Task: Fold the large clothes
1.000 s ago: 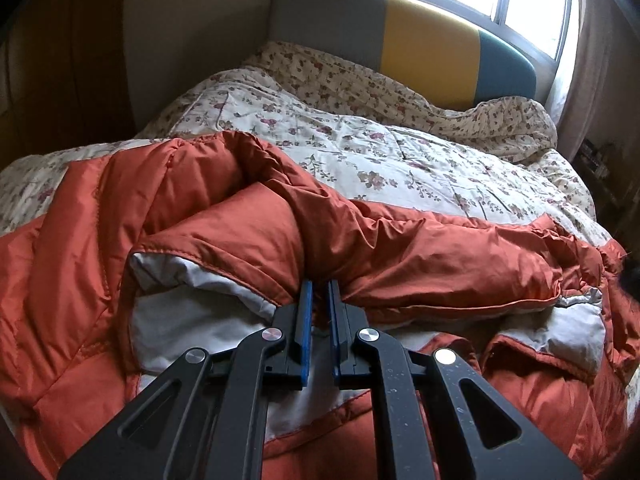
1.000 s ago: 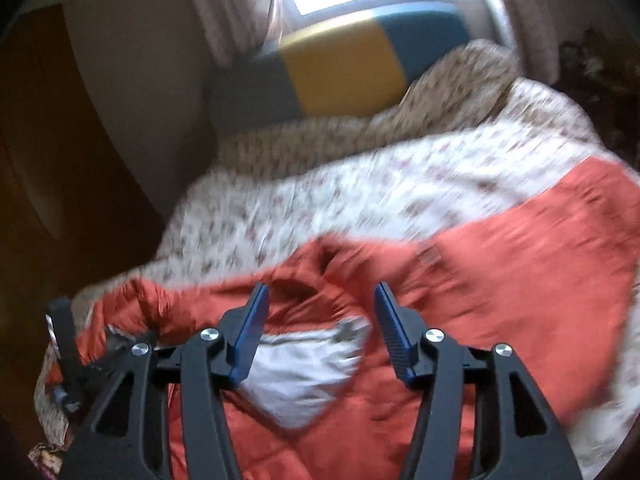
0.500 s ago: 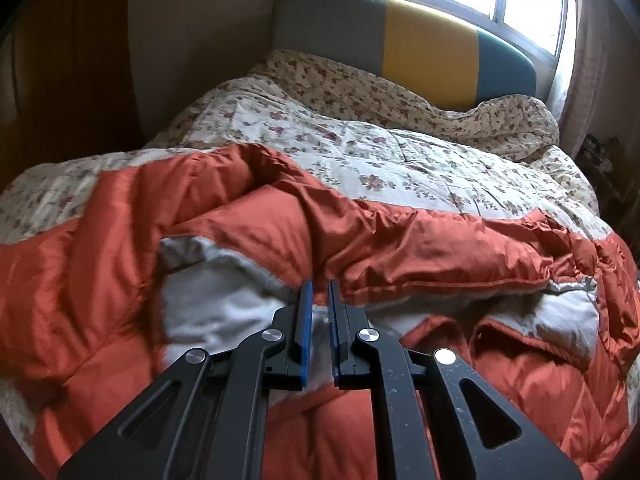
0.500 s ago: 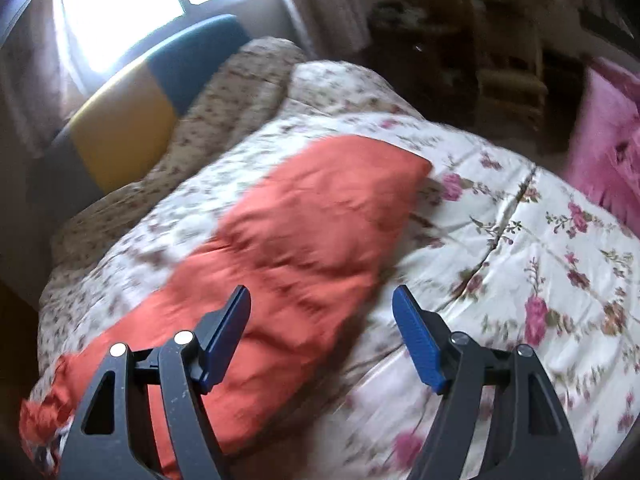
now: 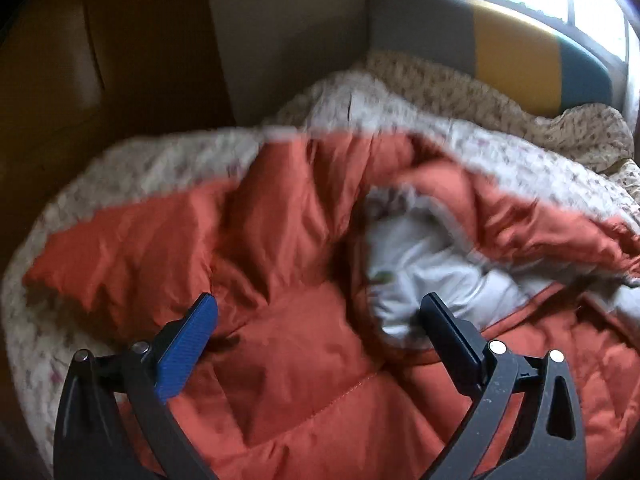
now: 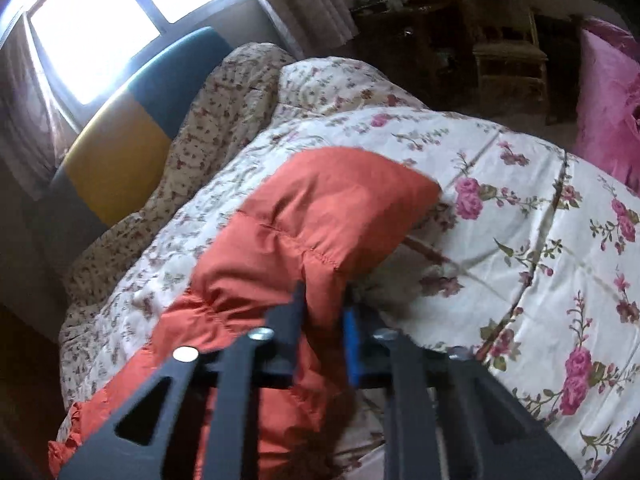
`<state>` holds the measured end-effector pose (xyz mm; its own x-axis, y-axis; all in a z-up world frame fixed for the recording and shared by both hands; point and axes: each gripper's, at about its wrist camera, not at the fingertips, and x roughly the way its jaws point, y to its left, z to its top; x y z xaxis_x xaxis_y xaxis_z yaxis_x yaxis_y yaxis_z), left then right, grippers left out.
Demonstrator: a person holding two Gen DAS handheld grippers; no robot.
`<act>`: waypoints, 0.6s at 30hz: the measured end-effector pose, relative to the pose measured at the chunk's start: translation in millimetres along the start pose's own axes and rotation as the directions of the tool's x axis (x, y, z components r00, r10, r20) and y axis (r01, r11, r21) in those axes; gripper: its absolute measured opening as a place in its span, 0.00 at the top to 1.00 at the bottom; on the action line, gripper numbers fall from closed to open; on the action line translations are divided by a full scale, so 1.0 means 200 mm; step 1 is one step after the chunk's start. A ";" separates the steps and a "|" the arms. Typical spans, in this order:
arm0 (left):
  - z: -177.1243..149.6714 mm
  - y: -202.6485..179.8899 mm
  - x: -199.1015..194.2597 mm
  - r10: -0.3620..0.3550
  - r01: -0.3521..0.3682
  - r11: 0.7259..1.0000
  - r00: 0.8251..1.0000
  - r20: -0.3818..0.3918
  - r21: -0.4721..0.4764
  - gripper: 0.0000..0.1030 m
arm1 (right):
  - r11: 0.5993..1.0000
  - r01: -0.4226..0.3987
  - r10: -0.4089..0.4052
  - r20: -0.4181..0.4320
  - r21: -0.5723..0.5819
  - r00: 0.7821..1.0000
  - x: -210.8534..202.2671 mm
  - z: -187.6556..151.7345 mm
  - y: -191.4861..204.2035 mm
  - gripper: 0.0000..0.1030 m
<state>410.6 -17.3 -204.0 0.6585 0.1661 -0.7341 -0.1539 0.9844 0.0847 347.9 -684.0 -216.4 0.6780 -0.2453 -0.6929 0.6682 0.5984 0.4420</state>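
Observation:
An orange-red puffer jacket (image 5: pixel 288 248) with a pale grey lining (image 5: pixel 424 264) lies spread and rumpled on the floral quilt (image 5: pixel 120 172). My left gripper (image 5: pixel 320 320) is open and empty, its jaws wide apart just above the jacket's body. In the right wrist view one jacket sleeve (image 6: pixel 320 216) stretches across the quilt (image 6: pixel 520 240). My right gripper (image 6: pixel 326 308) is shut on the sleeve's near edge, with fabric pinched between its jaws.
A grey, yellow and blue headboard (image 5: pixel 512 56) stands under a bright window at the far end of the bed. A brown wooden wardrobe (image 5: pixel 100 60) is at the left. Dark furniture (image 6: pixel 500 52) and a pink cushion (image 6: pixel 608 96) lie beyond the bed's right side.
My left gripper let go of the jacket, opened wide and swung left. My right gripper, open before, came down and closed on the sleeve.

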 end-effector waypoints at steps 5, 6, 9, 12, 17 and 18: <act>0.00 0.00 0.04 -0.010 0.009 1.000 1.000 -0.019 -0.023 0.03 | 0.995 -0.009 0.019 0.108 -0.098 0.994 -0.18 -0.03 0.16 0.94; 0.00 -0.01 0.05 -0.003 0.002 1.000 1.000 -0.017 -0.017 0.03 | 0.993 -0.014 0.028 0.122 -0.116 0.992 -0.21 -0.04 0.19 0.94; -0.01 -0.01 0.05 -0.002 0.001 1.000 1.000 -0.021 -0.017 0.03 | 0.973 -0.032 0.075 0.181 -0.228 0.981 -0.35 -0.11 0.36 0.94; -0.02 -0.01 0.05 -0.014 0.014 1.000 1.000 -0.025 -0.028 0.03 | 0.945 -0.036 0.113 0.221 -0.325 0.969 -0.45 -0.21 0.52 0.94; -0.02 0.00 0.06 -0.029 0.028 0.999 0.999 -0.028 -0.042 0.03 | 0.882 -0.051 0.179 0.232 -0.468 0.956 -0.58 -0.47 0.77 0.94; -0.02 0.01 0.06 -0.032 0.030 0.999 0.999 -0.028 -0.044 0.03 | 0.872 -0.051 0.185 0.233 -0.487 0.955 -0.59 -0.50 0.81 0.94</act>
<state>414.8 -14.7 -215.2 0.6418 0.1333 -0.7552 -0.1659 0.9856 0.0330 345.1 -482.0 -120.8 0.8424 -0.3007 -0.4471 0.3991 0.9057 0.1428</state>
